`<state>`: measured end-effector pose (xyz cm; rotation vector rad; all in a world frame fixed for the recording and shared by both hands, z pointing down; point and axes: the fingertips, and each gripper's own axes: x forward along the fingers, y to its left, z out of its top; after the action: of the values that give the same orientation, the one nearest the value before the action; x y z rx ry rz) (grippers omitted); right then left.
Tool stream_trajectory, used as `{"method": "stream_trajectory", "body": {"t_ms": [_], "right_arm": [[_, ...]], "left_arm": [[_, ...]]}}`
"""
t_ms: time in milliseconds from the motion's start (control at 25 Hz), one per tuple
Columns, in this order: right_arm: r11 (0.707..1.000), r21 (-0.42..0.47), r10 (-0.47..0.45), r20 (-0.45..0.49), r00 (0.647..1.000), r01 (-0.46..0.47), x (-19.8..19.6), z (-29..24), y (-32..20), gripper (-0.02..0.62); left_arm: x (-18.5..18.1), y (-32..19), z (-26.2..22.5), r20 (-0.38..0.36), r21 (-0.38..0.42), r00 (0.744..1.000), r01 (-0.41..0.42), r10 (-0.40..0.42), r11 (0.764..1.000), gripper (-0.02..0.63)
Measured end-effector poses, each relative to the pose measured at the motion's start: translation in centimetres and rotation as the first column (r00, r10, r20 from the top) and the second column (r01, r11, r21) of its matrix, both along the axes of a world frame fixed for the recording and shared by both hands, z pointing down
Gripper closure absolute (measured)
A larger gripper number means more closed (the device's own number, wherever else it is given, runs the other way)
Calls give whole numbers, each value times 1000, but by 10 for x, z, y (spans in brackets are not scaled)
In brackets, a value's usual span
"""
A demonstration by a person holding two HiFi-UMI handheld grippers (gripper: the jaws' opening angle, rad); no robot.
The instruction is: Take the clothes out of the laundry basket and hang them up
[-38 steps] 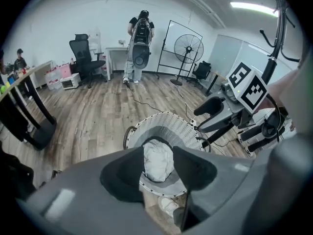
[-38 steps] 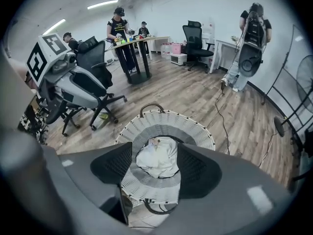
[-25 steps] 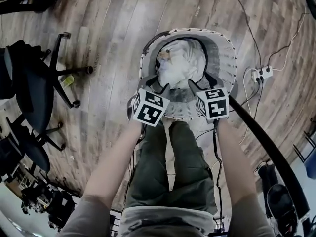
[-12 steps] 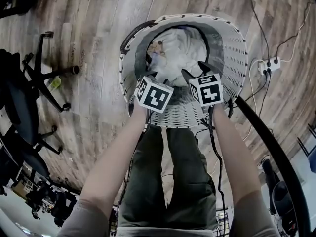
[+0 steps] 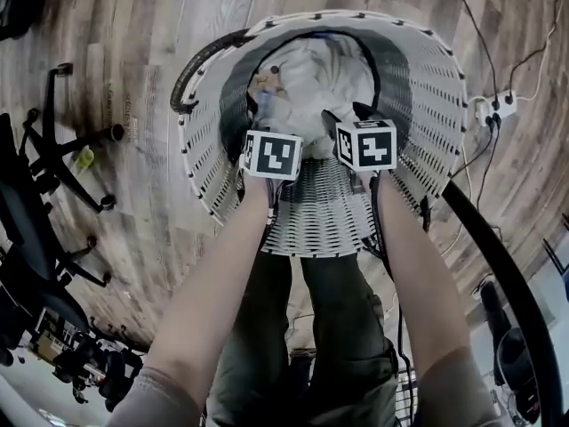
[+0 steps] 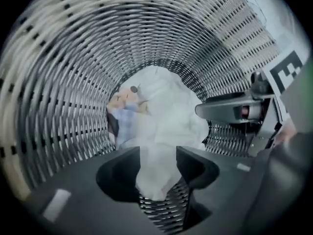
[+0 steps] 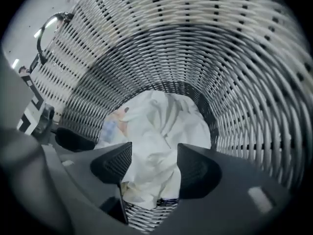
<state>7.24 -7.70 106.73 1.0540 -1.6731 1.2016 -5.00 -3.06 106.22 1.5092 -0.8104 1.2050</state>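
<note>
So, both pairs of fingers are spread apart with nothing pinched. Our left gripper and right gripper hang side by side inside the tall white woven laundry basket, above the crumpled white clothes piled at its bottom. It stands on a grey-brown wooden plank floor, black office chair to our left, white power strip to our right.
</note>
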Motion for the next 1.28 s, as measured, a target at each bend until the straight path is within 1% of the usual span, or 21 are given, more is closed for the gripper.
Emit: {"method": "stream_trajectory", "body": {"t_ms": [120, 200, 320, 440, 480, 520, 560, 640, 680, 720, 800, 920, 1000, 1080, 1200, 1240, 1280], "right_arm": [[996, -8, 88, 3, 996, -88, 6, 19, -2, 279], [992, -23, 126, 1, 992, -126, 7, 33, -2, 272], [995, -30, 93, -18, 996, -93, 4, 52, 1, 264], [995, -63, 70, -24, 997, -71, -1, 68, 10, 261], [993, -84, 83, -9, 996, -84, -3, 73, 13, 274], [988, -108, 112, 15, 994, -110, -6, 75, 15, 330], [981, -128, 153, 43, 987, -146, -7, 76, 16, 366], [966, -144, 227, 88, 970, -213, -7, 72, 15, 461], [961, -141, 253, 98, 963, -238, -6, 68, 14, 487], [956, -134, 274, 99, 956, -260, -3, 62, 14, 497], [944, -110, 322, 91, 942, -312, 3, 48, 10, 505], [913, -83, 407, 98, 908, -400, 10, 16, 4, 508], [901, -68, 434, 108, 895, -428, 12, -9, 0, 508], [900, -43, 435, 110, 894, -433, 14, -36, -4, 511], [904, -4, 425, 113, 898, -427, 19, -77, -9, 514], [906, 12, 419, 116, 900, -423, 21, -92, -11, 515], [908, 30, 412, 120, 903, -418, 22, -108, -13, 516]], "left_arm": [[5, 3, 17, -3, 2, 998, -60, 60, 998, 379], [5, 6, 28, -4, -2, 997, -80, 80, 997, 379], [10, 15, 42, 0, -24, 990, -141, 141, 990, 379], [17, 26, 55, -16, -36, 971, -240, 240, 970, 392], [18, 27, 58, -20, -31, 966, -259, 258, 965, 427], [19, 27, 60, -26, -21, 964, -266, 265, 964, 455], [19, 27, 61, -30, -12, 965, -263, 262, 965, 498], [18, 25, 58, -37, -4, 972, -230, 230, 973, 529], [18, 25, 54, -41, -6, 979, -200, 200, 980, 539], [18, 23, 48, -51, -8, 985, -163, 162, 987, 545], [18, 20, 33, -63, -6, 993, -101, 100, 995, 548], [11, 18, 12, -33, 5, 996, -84, 84, 996, 551], [12, 14, -6, -44, 26, 997, -55, 56, 998, 552], [10, 9, -27, -49, 37, 999, -20, 22, 999, 554], [13, -7, -63, -103, 94, 994, 49, -40, 994, 557], [12, -11, -76, -116, 108, 991, 73, -61, 991, 572], [11, -15, -90, -126, 119, 989, 92, -77, 989, 572]]}}
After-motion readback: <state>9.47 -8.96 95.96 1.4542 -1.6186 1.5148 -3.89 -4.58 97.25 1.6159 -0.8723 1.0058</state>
